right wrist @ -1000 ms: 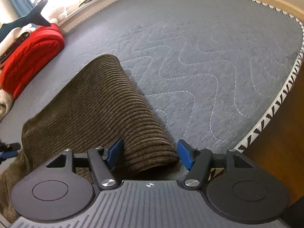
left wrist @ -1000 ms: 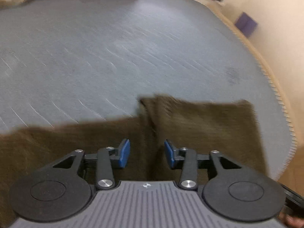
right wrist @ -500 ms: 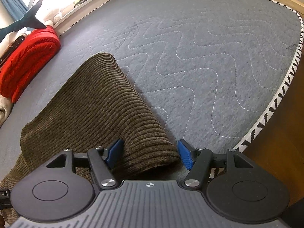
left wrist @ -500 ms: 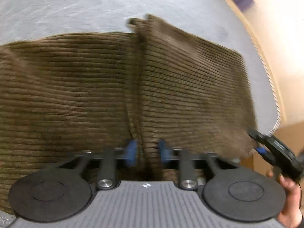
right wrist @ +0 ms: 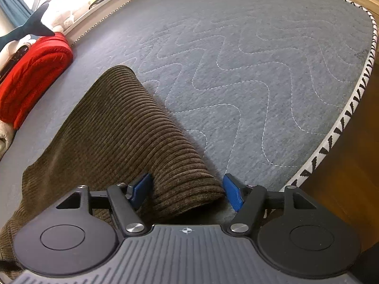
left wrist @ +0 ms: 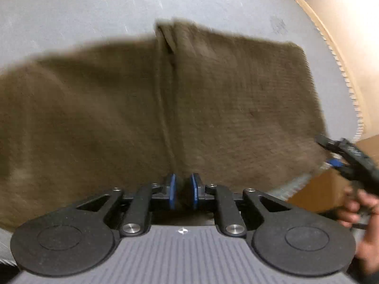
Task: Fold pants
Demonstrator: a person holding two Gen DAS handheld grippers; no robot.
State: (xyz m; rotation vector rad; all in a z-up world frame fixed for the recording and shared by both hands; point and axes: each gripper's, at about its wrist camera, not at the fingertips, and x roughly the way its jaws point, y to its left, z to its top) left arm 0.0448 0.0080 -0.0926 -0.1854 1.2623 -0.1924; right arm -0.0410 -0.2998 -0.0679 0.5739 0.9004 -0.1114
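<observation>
**Left grip closed on the pants, right still spread**

Since half a second ago my left gripper (left wrist: 182, 190) has drawn its blue pads tight onto the near edge of the brown corduroy pants (left wrist: 142, 108), right at the centre seam. From the left wrist view their long axis runs left to right across the grey quilted mattress (right wrist: 260, 82), seam pointing away from me. My right gripper (right wrist: 187, 193) stays spread wide, straddling the rolled end without pinching it. A red folded blanket (right wrist: 33, 75) lies well apart.
</observation>
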